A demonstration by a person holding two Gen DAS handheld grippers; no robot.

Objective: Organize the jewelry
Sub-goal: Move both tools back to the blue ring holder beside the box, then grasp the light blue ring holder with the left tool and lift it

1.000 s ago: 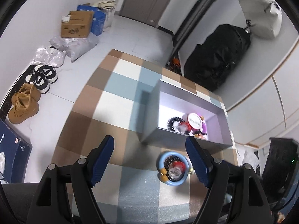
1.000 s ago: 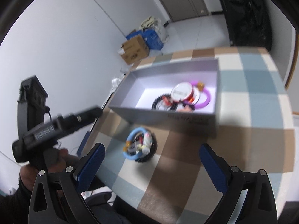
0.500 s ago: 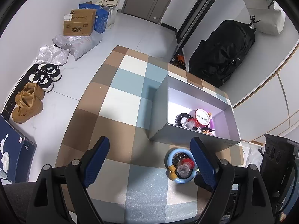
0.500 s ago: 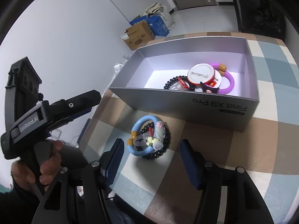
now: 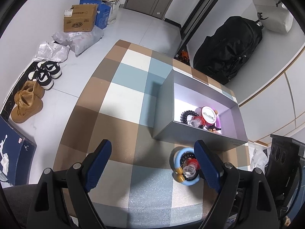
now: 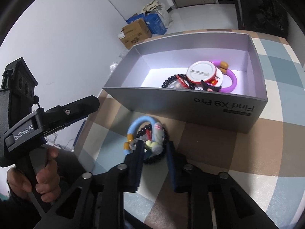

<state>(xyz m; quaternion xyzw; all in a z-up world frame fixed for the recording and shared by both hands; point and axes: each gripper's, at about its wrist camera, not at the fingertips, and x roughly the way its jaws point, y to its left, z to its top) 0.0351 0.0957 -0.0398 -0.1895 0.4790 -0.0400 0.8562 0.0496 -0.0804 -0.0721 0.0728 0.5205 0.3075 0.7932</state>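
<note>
**A:** Where's the jewelry now?

**B:** Two lots. Some already lies in the grey box point(image 6: 190, 103): a round badge point(image 6: 202, 73), a purple ring point(image 6: 231, 80), a black bead bracelet. The rest is a small pile point(image 6: 147, 139) on the checked table point(image 5: 122, 103), just outside the box's near wall: a blue ring point(image 5: 176, 158), dark beads, a red piece, a pale charm.

**A:** And the right hand-held gripper point(image 6: 154, 150)?

**B:** Right on the pile. From its own camera the pile sits at twelve o'clock, just past the tips and partly between them. The jaws are closing with the charm and beads between them. Whether the pads press yet, I can't tell; they look to be touching the heap's near edge.

**A:** The left hand-held gripper point(image 5: 152, 162)?

**B:** Spread wide, holding nothing. Seen from it, the pile lies at about three o'clock, tucked against its right finger point(image 5: 207, 166). So the right hand is the nearer and the better lined up.

**A:** Does the pile have a long axis?

**B:** Hardly; it's roundish. The blue ring is an open arc, its bow toward the box and its beaded ends toward the right hand-held gripper, running roughly from seven to one o'clock in that view. The jaws straddle it crosswise.

**A:** And then?

**B:** I'd guess a lift toward twelve o'clock, over the near wall into the box. Loose pieces may stay behind.
</note>
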